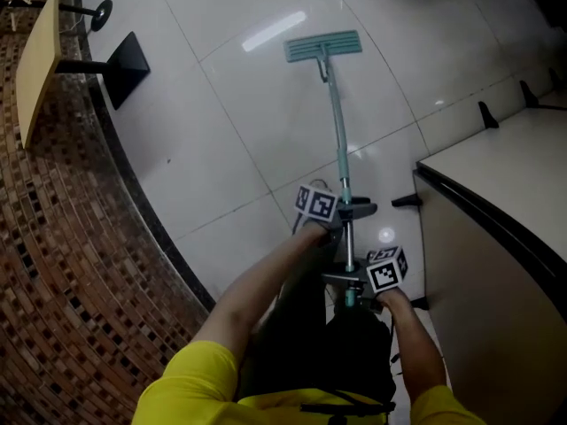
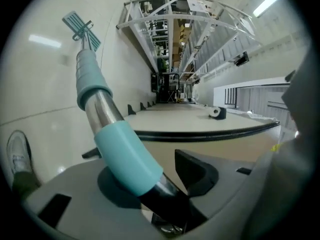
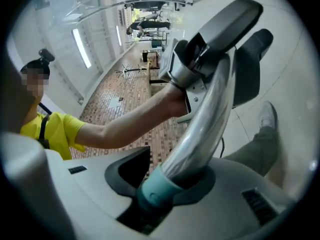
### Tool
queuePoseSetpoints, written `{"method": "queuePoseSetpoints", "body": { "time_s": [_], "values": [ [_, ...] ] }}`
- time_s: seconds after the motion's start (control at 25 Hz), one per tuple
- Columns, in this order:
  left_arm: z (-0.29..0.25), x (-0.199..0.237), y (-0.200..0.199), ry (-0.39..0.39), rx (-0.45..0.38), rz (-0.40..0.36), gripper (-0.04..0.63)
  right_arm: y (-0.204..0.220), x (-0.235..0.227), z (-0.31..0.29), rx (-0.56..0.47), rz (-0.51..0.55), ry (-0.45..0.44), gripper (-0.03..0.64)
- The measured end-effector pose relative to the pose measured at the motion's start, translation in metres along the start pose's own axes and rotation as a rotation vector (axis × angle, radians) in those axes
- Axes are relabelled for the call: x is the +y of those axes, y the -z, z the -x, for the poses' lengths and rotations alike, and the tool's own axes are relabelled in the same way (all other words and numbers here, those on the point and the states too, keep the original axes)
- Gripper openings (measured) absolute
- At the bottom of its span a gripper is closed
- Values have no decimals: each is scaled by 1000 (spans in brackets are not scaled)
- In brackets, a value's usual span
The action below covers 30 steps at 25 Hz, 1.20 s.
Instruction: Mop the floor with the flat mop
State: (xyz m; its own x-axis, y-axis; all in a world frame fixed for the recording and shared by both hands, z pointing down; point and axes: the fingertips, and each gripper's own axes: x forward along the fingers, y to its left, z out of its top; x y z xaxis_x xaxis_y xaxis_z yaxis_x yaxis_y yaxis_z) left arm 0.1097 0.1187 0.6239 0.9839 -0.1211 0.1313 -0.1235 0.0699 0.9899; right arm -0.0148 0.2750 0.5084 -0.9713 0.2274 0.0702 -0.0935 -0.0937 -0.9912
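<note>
mop (image 1: 322, 47) — head flat on white floor (image 1: 239, 104) | pole (image 1: 337, 122) runs back to me | my left gripper (image 1: 347, 211) on pole, nearer the head — my right gripper (image 1: 351, 280) behind it | counter (image 1: 496, 175) right | brick wall (image 1: 53, 237) left

The head camera looked steeply down over the glossy white tiled floor (image 1: 257, 104), with the long teal-and-steel flat mop (image 1: 339, 140) running toward 12 o'clock. Both gripper cameras sat tight against that shared pole. The one on the left gripper (image 1: 349, 211) faced down it toward 11 o'clock, and the one on the right gripper (image 1: 351, 282) faced up it toward 1 o'clock.
</note>
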Motion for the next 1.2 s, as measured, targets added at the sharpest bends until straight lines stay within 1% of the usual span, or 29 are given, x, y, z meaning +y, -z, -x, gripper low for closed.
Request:
{"method": "queuePoseSetpoints", "body": {
  "time_s": [0.12, 0.2, 0.24, 0.28, 0.32, 0.36, 0.44, 0.56, 0.6, 0.64, 0.72, 0.8, 0.84, 0.88, 0.92, 0.96, 1.0, 1.08, 1.2],
  "values": [
    [-2, -26, 106, -18, 100, 39, 209, 93, 27, -11, -11, -57, 19, 139],
    [0, -43, 162, -36, 153, 65, 209, 138, 47, -21, -37, -99, 10, 140],
    [3, -46, 180, -41, 166, 77, 209, 149, 54, -25, -51, -112, -3, 140],
    [6, -46, 188, -43, 168, 82, 209, 153, 57, -29, -62, -114, -14, 140],
    [8, -42, 187, -42, 164, 78, 209, 150, 55, -32, -75, -108, -20, 141],
    [8, -36, 177, -41, 162, 64, 212, 140, 48, -32, -93, -100, -21, 141],
    [1, -21, 139, -33, 164, 22, 213, 103, 27, -27, -142, -76, -15, 141],
    [-22, -4, 46, 24, 160, -73, 213, 9, -1, -6, -197, 26, -3, 138],
    [-29, 4, 14, 25, 162, -87, 213, -24, -8, 3, -210, 63, -2, 138],
    [-35, 14, -15, 7, 167, -81, 213, -54, -17, 11, -228, 84, -6, 140],
    [-45, 30, -59, -49, 193, -68, 204, -99, -32, 25, -277, 82, -27, 136],
    [-52, 35, -83, -100, 234, -79, 196, -122, -36, 32, -301, 67, -29, 137],
    [-54, 32, -87, -100, 235, -82, 196, -126, -34, 35, -305, 59, -26, 141],
    [-55, 26, -89, -79, 215, -78, 196, -125, -29, 37, -312, 50, -32, 141],
    [-54, 19, -84, -52, 189, -70, 190, -118, -23, 36, -315, 38, -41, 140],
    [-52, 14, -71, -34, 173, -62, 192, -104, -18, 32, -303, 24, -42, 140],
    [-48, 9, -49, -27, 171, -55, 201, -81, -13, 26, -279, 10, -33, 141],
    [-41, -3, 12, -22, 190, -41, 204, -20, -4, 12, -237, -17, -15, 140],
    [-26, -28, 124, -33, 268, 6, 209, 79, 28, -12, -207, -82, -22, 140]
  ]
}}
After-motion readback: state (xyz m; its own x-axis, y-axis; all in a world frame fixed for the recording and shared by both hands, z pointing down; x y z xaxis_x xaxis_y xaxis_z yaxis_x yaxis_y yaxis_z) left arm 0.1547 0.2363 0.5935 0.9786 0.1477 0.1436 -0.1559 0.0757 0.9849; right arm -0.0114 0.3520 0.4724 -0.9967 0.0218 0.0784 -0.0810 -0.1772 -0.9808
